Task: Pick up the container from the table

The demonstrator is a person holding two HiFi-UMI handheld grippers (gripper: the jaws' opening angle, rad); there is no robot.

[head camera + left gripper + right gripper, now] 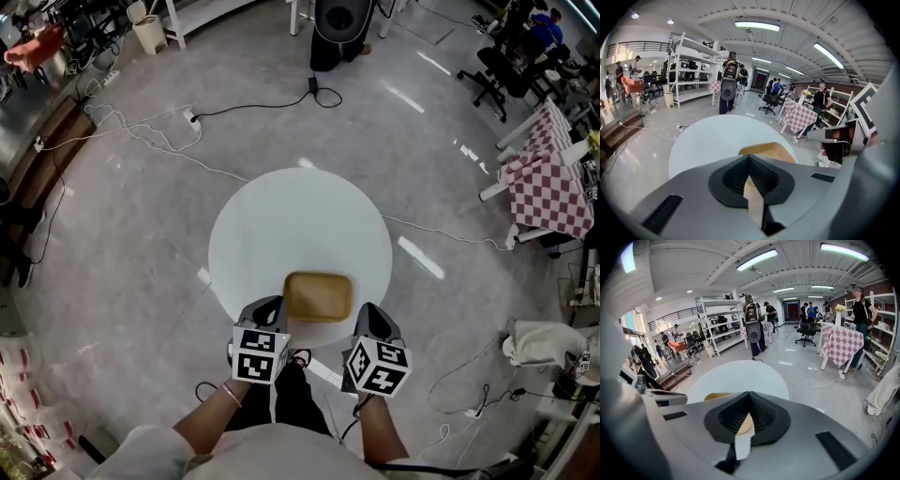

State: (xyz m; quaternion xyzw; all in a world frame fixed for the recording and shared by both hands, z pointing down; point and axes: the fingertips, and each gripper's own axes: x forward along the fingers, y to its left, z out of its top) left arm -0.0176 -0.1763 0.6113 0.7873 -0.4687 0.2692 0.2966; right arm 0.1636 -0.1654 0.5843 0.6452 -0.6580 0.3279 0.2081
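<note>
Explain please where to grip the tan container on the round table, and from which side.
Probably its two short end rims: the container lies flat by the near edge of the table, long side across, so the left claw can come from its left end and the right claw from its right. Both are shut.

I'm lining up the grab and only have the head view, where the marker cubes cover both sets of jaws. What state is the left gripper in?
Observer: The left gripper is shut, jaws together with nothing between them.
Operator: And the right one?
Observer: The right gripper is also shut and empty.
Operator: Where is the container relative to the jaws?
Observer: In both gripper views the container shows on the table beyond the jaw tips, not between them.
</note>
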